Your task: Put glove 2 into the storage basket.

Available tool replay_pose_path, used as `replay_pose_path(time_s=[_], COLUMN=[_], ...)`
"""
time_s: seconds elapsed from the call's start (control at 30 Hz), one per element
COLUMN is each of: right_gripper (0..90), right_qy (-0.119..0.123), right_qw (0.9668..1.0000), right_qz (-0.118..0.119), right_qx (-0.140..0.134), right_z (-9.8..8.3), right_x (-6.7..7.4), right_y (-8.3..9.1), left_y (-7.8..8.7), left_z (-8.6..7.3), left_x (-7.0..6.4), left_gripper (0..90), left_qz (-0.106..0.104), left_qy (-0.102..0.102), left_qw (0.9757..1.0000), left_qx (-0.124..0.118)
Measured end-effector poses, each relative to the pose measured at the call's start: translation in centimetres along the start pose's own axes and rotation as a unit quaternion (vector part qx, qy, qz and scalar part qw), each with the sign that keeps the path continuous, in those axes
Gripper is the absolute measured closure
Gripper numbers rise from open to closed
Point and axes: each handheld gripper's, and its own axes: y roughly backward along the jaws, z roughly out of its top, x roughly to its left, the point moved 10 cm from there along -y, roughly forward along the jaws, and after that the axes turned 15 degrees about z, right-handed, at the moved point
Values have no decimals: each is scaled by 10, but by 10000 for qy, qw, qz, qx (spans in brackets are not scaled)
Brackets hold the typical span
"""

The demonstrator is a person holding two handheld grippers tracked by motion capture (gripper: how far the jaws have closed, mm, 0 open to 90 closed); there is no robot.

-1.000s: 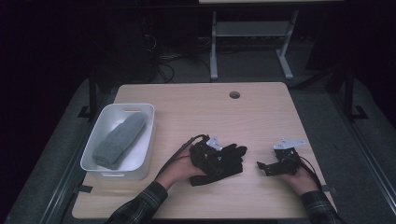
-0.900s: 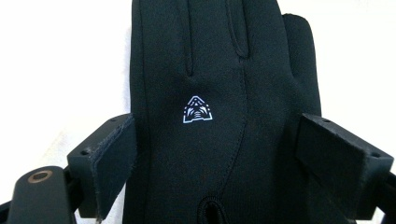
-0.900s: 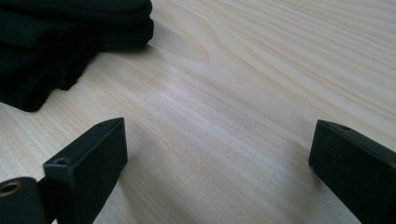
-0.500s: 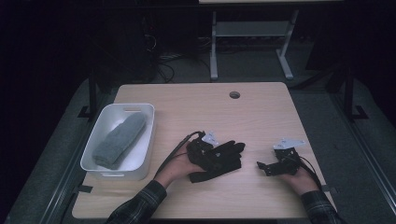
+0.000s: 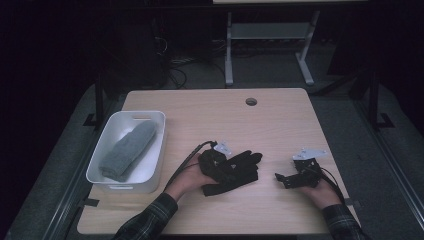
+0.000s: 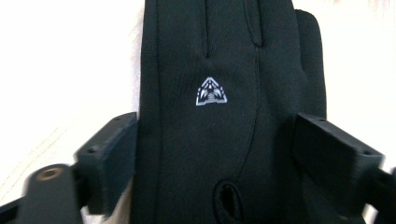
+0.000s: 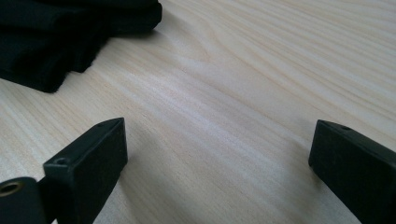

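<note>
A black glove [image 5: 240,167] with a small white emblem [image 6: 211,92] lies flat on the wooden table [image 5: 210,115], just in front of the person. My left gripper [image 5: 226,167] rests over its cuff end. In the left gripper view the glove [image 6: 205,140] lies between the gripper's [image 6: 215,158] two jaws, which have just been closing on it; I see no squeeze in the fabric. To the right of the glove, my right gripper [image 5: 281,179] lies low on the table. It [image 7: 217,154] stands open over bare wood, and the glove's edge [image 7: 56,42] lies ahead of it.
A white bin [image 5: 156,150] at the table's left side holds a folded grey cloth [image 5: 127,150]. A round cable hole [image 5: 251,101] sits near the far edge. Beyond the table are a dark floor, cables and a metal stand [image 5: 265,35].
The left hand and its gripper have shifted slightly over the glove. The right gripper has kept still.
</note>
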Motion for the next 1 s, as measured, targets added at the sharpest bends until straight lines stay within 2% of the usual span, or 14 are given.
replay_pose_path(time_s=[0.03, 0.07, 0.1, 0.13, 0.23, 0.3, 0.4, 0.6, 0.83, 1.0], right_gripper=[42, 42, 42, 42, 42, 43, 42, 43, 43, 43], right_qy=[-1, -6, -11, -11, -6, -5, -4, -22, -43, -41], right_qw=[10000, 10000, 10000, 10000, 10000, 10000, 10000, 10000, 10000, 10000], right_qz=[-1, 0, -1, -1, 0, -1, 0, -10, -3, -5], right_qx=[0, 2, 2, 2, 2, 2, 1, 5, 6, 6], right_z=[0, 0, 0, 0, 0, 0, 0, 0, 0, 0], right_x=[0, 0, 0, 0, 0, 0, 0, 0, 1, 1], right_y=[0, 0, 0, 0, 0, 0, 0, 0, 0, 0], left_y=[2, 4, 6, 6, 8, 13, 24, 51, 87, 107], left_z=[0, 0, 0, 0, 1, 3, 9, 21, 32, 33], left_x=[-4, -8, -11, -13, -13, -13, -12, -2, 20, 37], left_gripper=[293, 407, 511, 575, 648, 661, 662, 658, 657, 657], left_qz=[-152, -307, -404, -458, -540, -512, -487, -352, -61, 92], left_qy=[-48, -86, -95, -115, 17, 67, 38, 239, 454, 573], left_qw=[9999, 9995, 9991, 9989, 9985, 9986, 9988, 9991, 9987, 9980], left_qx=[-28, -22, 0, 21, 73, 102, 63, -79, -220, -250])
